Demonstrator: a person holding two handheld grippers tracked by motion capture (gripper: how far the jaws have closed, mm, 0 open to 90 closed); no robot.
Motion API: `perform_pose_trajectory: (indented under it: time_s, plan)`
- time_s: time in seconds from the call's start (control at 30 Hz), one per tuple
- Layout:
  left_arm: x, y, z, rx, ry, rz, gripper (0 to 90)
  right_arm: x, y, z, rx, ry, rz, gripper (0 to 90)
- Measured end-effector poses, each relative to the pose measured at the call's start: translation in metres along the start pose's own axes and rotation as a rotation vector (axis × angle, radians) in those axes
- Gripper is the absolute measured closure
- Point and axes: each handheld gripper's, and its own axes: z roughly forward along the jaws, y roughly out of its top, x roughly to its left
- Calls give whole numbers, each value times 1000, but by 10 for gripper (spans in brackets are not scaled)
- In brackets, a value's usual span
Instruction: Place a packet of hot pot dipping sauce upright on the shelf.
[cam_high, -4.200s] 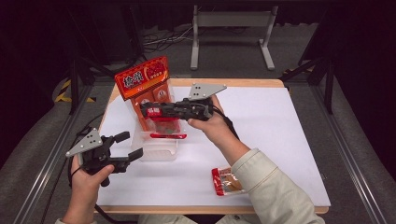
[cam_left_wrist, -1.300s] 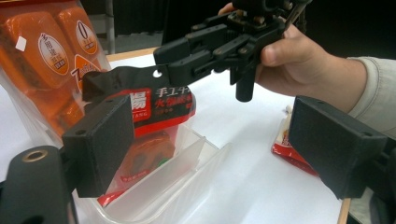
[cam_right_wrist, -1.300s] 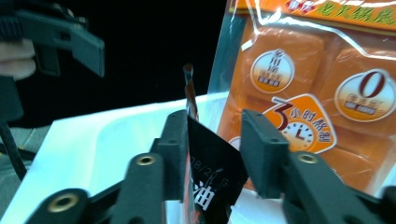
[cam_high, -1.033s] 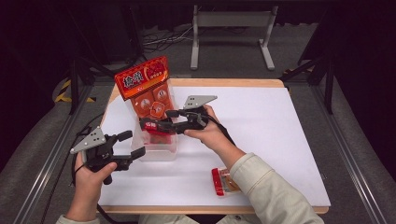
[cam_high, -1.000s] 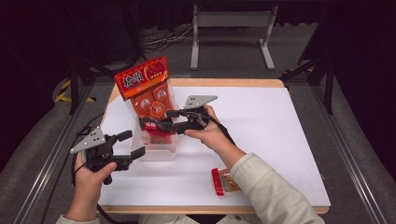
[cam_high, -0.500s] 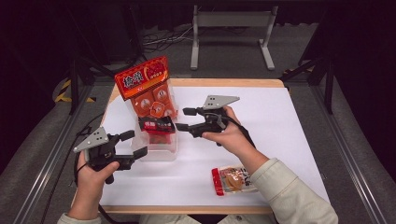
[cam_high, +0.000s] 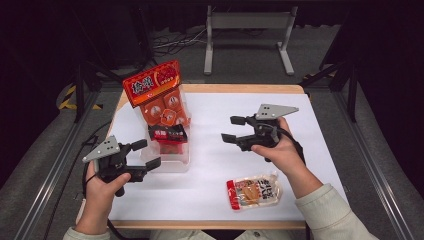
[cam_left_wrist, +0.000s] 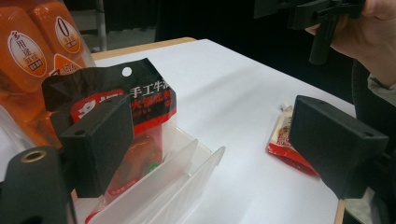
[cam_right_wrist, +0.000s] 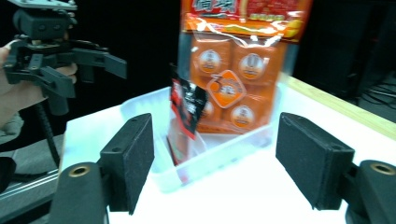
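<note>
Count: 2 handheld grippers, left gripper and right gripper. 1 clear bin. 3 snack packs: 1 big orange pack, 1 dark-red pack, 1 loose pack. 1 table.

Two packets in bin — third outside

Orange bag: "多用途", "0". Black-red packet: "手工牛". Other print unreadable.

Two grippers over a white table with snack packs

The right gripper, jaws just opened wide and empty, hangs right of the clear tray holding the orange pack and black-red packet; the left gripper sits at the tray's near-left edge.
</note>
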Motion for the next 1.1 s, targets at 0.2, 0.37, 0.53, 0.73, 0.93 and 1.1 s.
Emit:
perform_pose_trajectory:
  time_s: [0.2, 0.37, 0.53, 0.73, 0.93, 1.1]
  plan:
    - [0, -1, 1, 9, 2, -1, 151, -6, -7, -24, -7, -68, 20, 221]
    - [0, -1, 2, 11, 1, 3, 151, -8, -11, -49, -7, -144, -17, 172]
    - [0, -1, 3, 7, -3, -2, 148, -6, -16, -62, 21, -101, -62, 254]
    - [-1, -1, 3, 9, -1, 2, 148, -3, -23, -77, 7, -121, -49, 258]
    - [-2, -1, 4, 18, 0, 2, 148, -4, -28, -90, -8, -166, -21, 264]
    - [-2, -1, 4, 19, 1, 9, 145, -3, -32, -95, -2, -178, -14, 330]
